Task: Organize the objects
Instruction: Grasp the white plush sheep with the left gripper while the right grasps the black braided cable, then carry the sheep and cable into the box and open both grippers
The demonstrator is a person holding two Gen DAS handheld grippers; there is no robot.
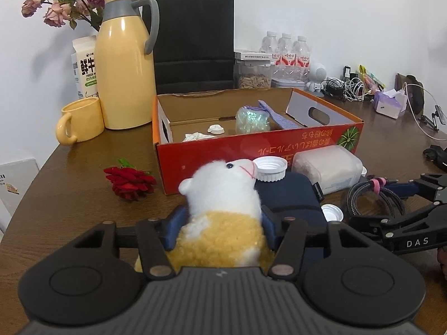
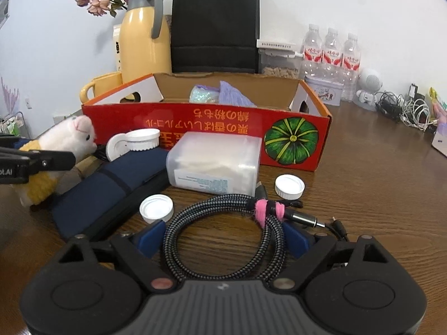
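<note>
Left gripper [image 1: 222, 223]: jaws are closed on the plush [image 1: 223, 209], blue pads pressed into its yellow flanks. The plush is seen at the near left of the bench [image 1: 69, 195], head turned toward the red box [image 1: 251, 145].

Right gripper [image 2: 223, 237]: jaws are held open around the coiled cable [image 2: 223, 223], which lies flat on the bench; contact cannot be told.

The left claw [image 1: 220, 223] points downward with both pads pressing a toy; the right claw [image 2: 223, 237] is wide apart.
</note>
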